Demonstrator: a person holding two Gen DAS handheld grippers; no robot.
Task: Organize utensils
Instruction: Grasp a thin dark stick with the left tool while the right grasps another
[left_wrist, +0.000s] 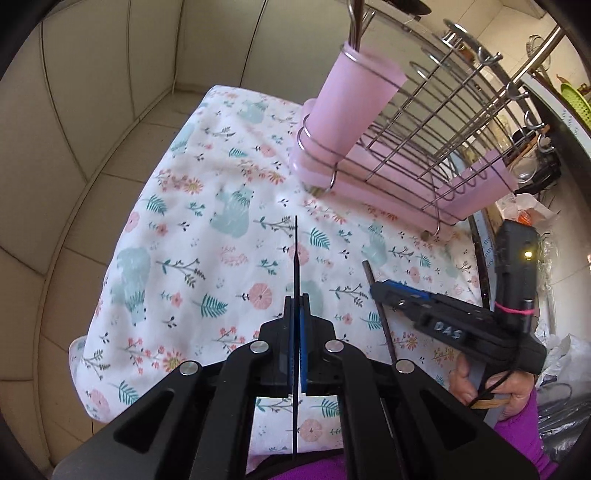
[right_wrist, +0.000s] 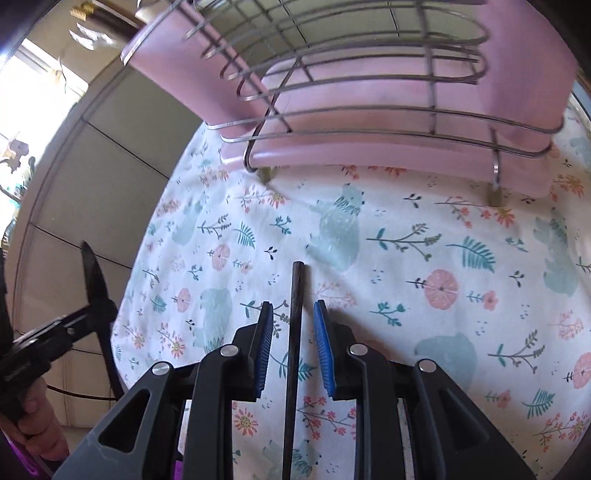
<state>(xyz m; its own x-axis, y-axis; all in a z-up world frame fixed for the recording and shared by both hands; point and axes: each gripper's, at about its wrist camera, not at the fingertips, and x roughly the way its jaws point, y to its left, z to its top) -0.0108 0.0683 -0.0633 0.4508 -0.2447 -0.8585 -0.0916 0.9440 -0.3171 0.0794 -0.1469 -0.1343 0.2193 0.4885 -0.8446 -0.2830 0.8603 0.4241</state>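
My left gripper (left_wrist: 296, 299) is shut on a thin black knife (left_wrist: 296, 258), seen edge-on and lifted above the floral cloth (left_wrist: 207, 229). In the right wrist view the knife's (right_wrist: 94, 273) pointed blade sticks up from the left gripper (right_wrist: 103, 306) at the far left. My right gripper (right_wrist: 293, 310) hovers low over the cloth with its jaws apart. A dark chopstick (right_wrist: 296, 325) lies on the cloth between the blue pads (right_wrist: 264, 350), which do not touch it. A pink utensil cup (left_wrist: 354, 110) with metal handles (left_wrist: 356, 26) hangs on the wire rack's (left_wrist: 454, 122) left end.
The rack stands on a pink drip tray (right_wrist: 369, 158) at the back of the cloth (right_wrist: 424, 229). Tiled wall (left_wrist: 92, 110) lies left, past the table's edge. Bags and kitchen clutter (left_wrist: 532, 206) sit to the right. A hand with a purple sleeve (left_wrist: 517, 428) grips the right tool.
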